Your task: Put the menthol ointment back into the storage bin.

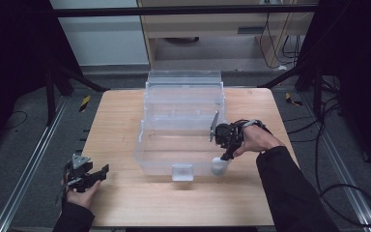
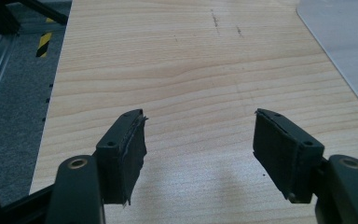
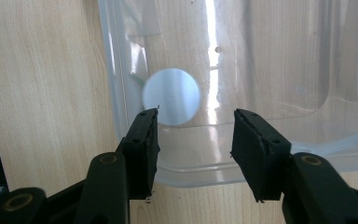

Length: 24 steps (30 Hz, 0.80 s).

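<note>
The table [image 1: 125, 203] carries a clear bin [image 1: 183, 113], which lies just ahead of the right gripper [image 1: 226, 155] and well off to the side of the left gripper [image 1: 96, 175]. In the right gripper view the bin's near corner and rim [image 3: 121, 93] run under the jaws, which stand apart with nothing between them. A pale round cap or ball [image 3: 171, 97] sits just beyond the left jaw's tip, seemingly inside the bin at its corner; in the high view it [image 1: 219, 166] shows right below the gripper, though whether it rests in or against the wall is hard to tell. A small clear block [image 1: 182, 171] sits at the bin's front edge, a little to the side of that gripper.

The step in hand looks like a reach for the round piece, not yet a grasp. The next move likely calls for shifting the jaws over it so it lies between them, then closing.

The left gripper [image 2: 198, 140] hovers over bare wood, jaws wide apart and empty.

No brand, label or writing can be read anywhere.
</note>
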Each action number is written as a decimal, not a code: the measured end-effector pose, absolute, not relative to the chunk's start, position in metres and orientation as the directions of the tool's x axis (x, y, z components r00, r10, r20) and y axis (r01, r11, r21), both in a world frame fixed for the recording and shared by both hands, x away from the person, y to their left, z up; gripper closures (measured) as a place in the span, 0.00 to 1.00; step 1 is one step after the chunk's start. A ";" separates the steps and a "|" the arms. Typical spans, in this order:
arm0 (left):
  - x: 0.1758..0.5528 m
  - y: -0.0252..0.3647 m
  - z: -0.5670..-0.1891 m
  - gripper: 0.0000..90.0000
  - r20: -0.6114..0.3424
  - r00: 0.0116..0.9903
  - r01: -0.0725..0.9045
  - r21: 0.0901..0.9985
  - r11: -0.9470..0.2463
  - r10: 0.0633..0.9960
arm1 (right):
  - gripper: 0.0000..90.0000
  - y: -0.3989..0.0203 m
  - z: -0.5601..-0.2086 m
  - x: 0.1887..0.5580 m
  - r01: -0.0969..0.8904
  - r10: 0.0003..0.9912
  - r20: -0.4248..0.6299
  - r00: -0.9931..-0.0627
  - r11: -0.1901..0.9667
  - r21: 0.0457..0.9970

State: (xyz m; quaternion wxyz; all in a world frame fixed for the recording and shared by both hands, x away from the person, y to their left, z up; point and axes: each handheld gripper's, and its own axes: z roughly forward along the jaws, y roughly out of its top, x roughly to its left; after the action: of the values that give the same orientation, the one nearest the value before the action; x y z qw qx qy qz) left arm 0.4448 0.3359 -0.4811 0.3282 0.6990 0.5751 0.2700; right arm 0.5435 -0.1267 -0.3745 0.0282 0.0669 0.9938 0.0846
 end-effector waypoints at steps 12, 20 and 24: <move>0.445 0.336 -0.481 0.37 -0.001 0.191 0.628 0.768 -0.121 0.982 | 0.50 -0.139 -0.356 0.536 0.189 0.214 -0.082 -0.973 0.950 0.248; 0.444 0.335 -0.481 0.37 -0.001 0.192 0.626 0.770 -0.121 0.981 | 0.32 -0.167 -0.341 0.519 0.306 0.361 -0.068 -0.930 0.865 0.398; 0.444 0.335 -0.481 0.37 -0.002 0.189 0.627 0.770 -0.119 0.982 | 0.27 -0.186 -0.343 0.507 0.351 0.436 -0.070 -0.897 0.800 0.486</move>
State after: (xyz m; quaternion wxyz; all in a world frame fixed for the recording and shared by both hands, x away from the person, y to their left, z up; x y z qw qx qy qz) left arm 0.4441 0.3355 -0.4806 0.3288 0.6974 0.5767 0.2702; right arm 0.5071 -0.1862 -0.3434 0.0896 0.2085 0.9445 0.2377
